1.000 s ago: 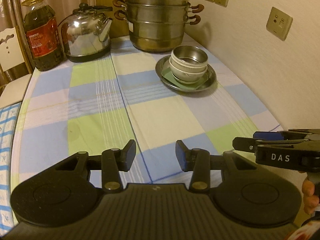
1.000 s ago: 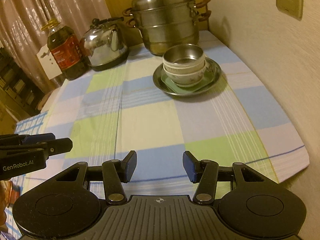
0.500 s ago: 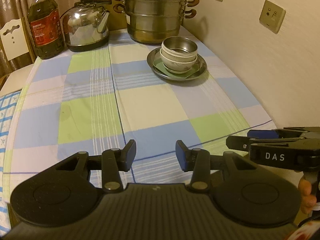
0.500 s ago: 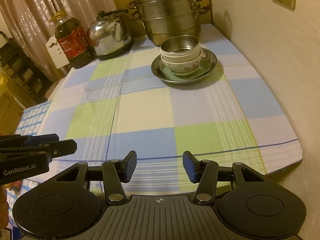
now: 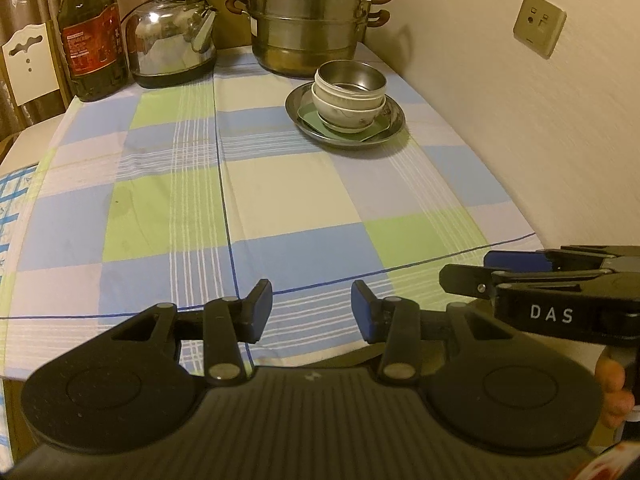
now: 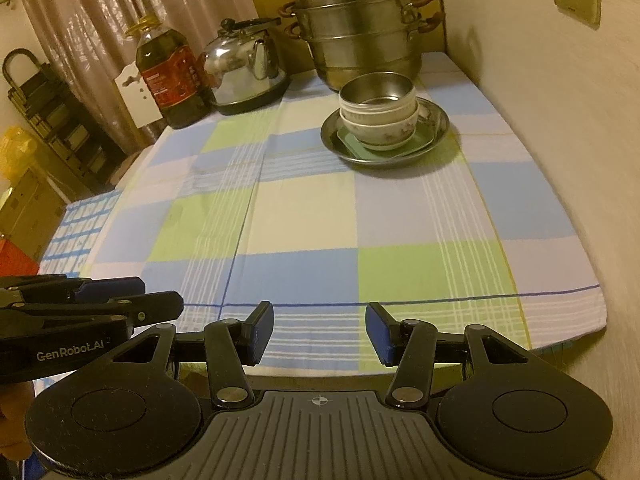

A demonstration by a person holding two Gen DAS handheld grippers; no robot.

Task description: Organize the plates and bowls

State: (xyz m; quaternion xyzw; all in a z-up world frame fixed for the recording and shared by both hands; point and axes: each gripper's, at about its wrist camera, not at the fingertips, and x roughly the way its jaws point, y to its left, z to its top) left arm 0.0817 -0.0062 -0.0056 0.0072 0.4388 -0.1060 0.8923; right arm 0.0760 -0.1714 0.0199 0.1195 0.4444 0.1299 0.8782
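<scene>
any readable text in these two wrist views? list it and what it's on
"DAS": white letters on the black right hand-held gripper.
"GenRobot.AI": white letters on the black left hand-held gripper.
Red label on the amber plastic oil bottle: print too small and blurred to read.
Nothing else carries text.

Steamer pot (image 5: pixel 306 20): lid top cut off by the upper edge in the left wrist view. Green square plate (image 6: pixel 352 145): mostly hidden under the stacked bowls (image 6: pixel 378 114); bowl count indeterminate. Oil bottle (image 5: pixel 91 40): label print too small to read.
</scene>
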